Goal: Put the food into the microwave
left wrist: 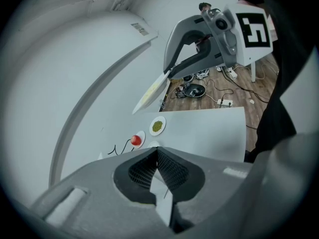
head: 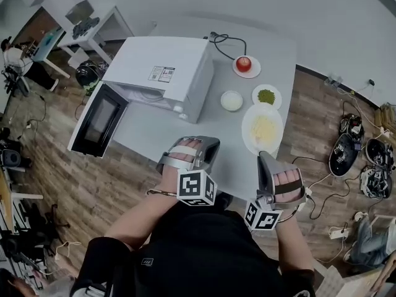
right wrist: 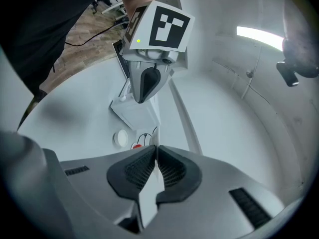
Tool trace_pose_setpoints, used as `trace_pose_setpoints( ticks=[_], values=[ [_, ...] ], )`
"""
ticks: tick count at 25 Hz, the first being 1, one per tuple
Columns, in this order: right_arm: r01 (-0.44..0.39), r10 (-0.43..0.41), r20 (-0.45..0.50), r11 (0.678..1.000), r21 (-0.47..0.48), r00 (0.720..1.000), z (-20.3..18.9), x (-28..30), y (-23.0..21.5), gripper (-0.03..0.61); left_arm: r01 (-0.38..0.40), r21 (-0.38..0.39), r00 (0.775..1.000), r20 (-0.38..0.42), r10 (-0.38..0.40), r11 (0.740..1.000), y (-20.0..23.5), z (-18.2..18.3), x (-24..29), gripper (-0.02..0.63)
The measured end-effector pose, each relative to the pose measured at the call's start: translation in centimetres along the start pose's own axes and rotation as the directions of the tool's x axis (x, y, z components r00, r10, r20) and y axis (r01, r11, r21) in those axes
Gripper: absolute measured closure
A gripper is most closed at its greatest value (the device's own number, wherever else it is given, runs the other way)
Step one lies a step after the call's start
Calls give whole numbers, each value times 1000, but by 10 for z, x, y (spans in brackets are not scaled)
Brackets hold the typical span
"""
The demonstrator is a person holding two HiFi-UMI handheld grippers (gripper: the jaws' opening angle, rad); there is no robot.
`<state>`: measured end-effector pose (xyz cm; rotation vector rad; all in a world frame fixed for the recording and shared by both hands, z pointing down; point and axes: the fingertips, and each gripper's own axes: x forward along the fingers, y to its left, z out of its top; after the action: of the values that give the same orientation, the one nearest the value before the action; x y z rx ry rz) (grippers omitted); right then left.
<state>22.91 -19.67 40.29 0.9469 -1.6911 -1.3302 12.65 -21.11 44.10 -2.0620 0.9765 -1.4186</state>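
Note:
The white microwave (head: 162,67) stands at the table's back left with its door (head: 99,119) swung open. My right gripper (head: 262,155) is shut on the near rim of a large white plate of yellow food (head: 262,129). In the left gripper view that plate (left wrist: 148,92) hangs tilted above the table, held by the right gripper (left wrist: 168,73). In the right gripper view its rim (right wrist: 155,136) shows edge-on between the right gripper's (right wrist: 156,148) shut pads. My left gripper (head: 201,142) is shut and holds nothing, in front of the microwave.
A tomato on a small plate (head: 244,65), a plate of green peas (head: 266,96) and a small white bowl (head: 232,100) sit on the grey table (head: 148,132) to the right of the microwave. A cable (head: 223,39) lies at the back. Clutter and cords cover the wooden floor.

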Motion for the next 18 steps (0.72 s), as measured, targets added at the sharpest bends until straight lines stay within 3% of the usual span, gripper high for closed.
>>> trace_pose_setpoints(
  ticks=[11,18],
  values=[
    [7,-5,96,1000,-20,995,61,17,-9,549,-74,-42,996,-54,71,996,16,-52,-35,608],
    [14,-10,103,999,-37,995,120,27,-11,549,-100,-61,994,-53,97,993,28,-109,-63,609]
  ],
)
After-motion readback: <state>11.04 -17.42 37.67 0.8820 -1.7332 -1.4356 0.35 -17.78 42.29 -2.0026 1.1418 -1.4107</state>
